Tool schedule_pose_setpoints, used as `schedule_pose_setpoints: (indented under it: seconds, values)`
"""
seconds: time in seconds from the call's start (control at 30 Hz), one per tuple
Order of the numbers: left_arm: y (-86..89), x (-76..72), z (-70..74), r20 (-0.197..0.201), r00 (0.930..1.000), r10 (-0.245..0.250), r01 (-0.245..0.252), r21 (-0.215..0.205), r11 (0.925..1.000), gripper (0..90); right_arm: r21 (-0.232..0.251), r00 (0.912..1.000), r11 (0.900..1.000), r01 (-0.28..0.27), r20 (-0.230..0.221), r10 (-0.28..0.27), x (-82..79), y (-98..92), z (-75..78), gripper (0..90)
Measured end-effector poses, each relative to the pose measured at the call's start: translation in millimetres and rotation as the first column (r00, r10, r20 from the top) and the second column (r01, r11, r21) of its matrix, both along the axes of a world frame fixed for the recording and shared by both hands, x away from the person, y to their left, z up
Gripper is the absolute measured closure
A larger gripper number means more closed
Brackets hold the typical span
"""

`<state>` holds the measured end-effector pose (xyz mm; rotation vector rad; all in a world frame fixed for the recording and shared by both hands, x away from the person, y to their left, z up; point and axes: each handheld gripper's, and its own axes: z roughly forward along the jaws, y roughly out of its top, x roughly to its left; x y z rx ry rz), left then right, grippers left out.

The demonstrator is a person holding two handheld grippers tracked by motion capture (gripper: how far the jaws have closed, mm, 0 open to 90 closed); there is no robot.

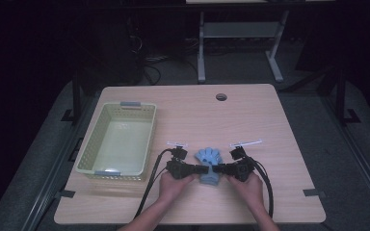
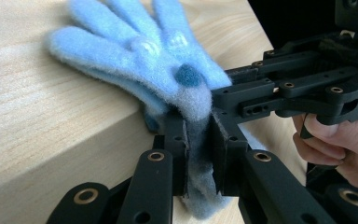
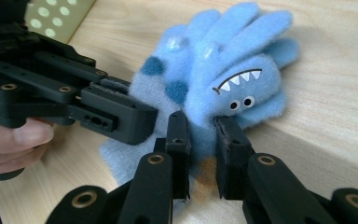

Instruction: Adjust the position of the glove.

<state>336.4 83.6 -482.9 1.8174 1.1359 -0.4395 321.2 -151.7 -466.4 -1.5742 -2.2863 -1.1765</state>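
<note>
A fluffy blue glove (image 1: 208, 158) with a monster face lies on the wooden table (image 1: 255, 120) near its front edge, fingers pointing away from me. My left gripper (image 1: 203, 169) comes in from the left and my right gripper (image 1: 218, 169) from the right, meeting at the glove's cuff end. In the left gripper view the left gripper (image 2: 198, 140) pinches a fold of the glove (image 2: 135, 51) between its pads. In the right gripper view the right gripper (image 3: 203, 135) is closed on the glove (image 3: 223, 60) just below the face. A hand holds each gripper.
A pale yellow perforated basket (image 1: 89, 144) stands to the left of the grippers, with nothing in it; its corner (image 3: 56, 18) shows in the right gripper view. A round cable hole (image 1: 221, 96) sits near the table's far edge. Cables trail back from both grippers.
</note>
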Motion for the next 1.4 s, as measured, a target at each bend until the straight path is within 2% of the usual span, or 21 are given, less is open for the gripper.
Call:
schedule_pose_setpoints:
  seconds: [0.07, 0.53, 0.87, 1.03, 1.2, 1.33, 1.4]
  values:
    - [0.1, -0.4, 0.6, -0.005, 1.0, 0.0, 0.0, -0.011, 0.9999, 78.2, 0.005, 0.9999, 1.0, 0.0, 0.014, 0.0, -2.2, -1.2, 2.6, 78.9]
    - [0.9, -0.4, 9.6, 0.032, 0.9995, -0.001, 0.002, -0.034, 0.9994, 78.4, 0.026, 0.9992, 1.0, 0.001, 0.039, -0.002, -3.1, -3.8, 15.2, 79.7]
    - [0.9, 1.6, 23.2, 0.068, 0.9977, -0.009, 0.011, -0.026, 0.9996, 78.4, 0.025, 0.9984, 1.0, -0.001, 0.056, 0.0, -1.1, -3.5, 25.7, 79.7]
    - [1.4, 4.1, 27.5, 0.069, 0.9976, -0.008, 0.01, -0.032, 0.9994, 78.4, 0.025, 0.998, 1.0, -0.005, 0.064, 0.003, 1.6, -3.4, 32.0, 79.7]
    - [0.4, 6.6, 37.3, 0.105, 0.9942, -0.025, 0.027, -0.018, 0.9995, 78.4, 0.032, 0.9973, 0.999, 0.003, 0.073, -0.005, 3.5, -3.1, 38.5, 79.8]
    - [1.2, 8.4, 42.4, 0.105, 0.9942, -0.024, 0.027, -0.03, 0.9992, 78.4, 0.03, 0.9968, 1.0, 0.002, 0.08, -0.005, 4.4, -4.0, 44.7, 79.8]
    - [2.8, 9.3, 44.9, 0.11, 0.9937, -0.023, 0.027, -0.036, 0.999, 78.4, 0.027, 0.9953, 1.0, -0.005, 0.097, 0.003, 5.1, -3.0, 49.4, 79.8]
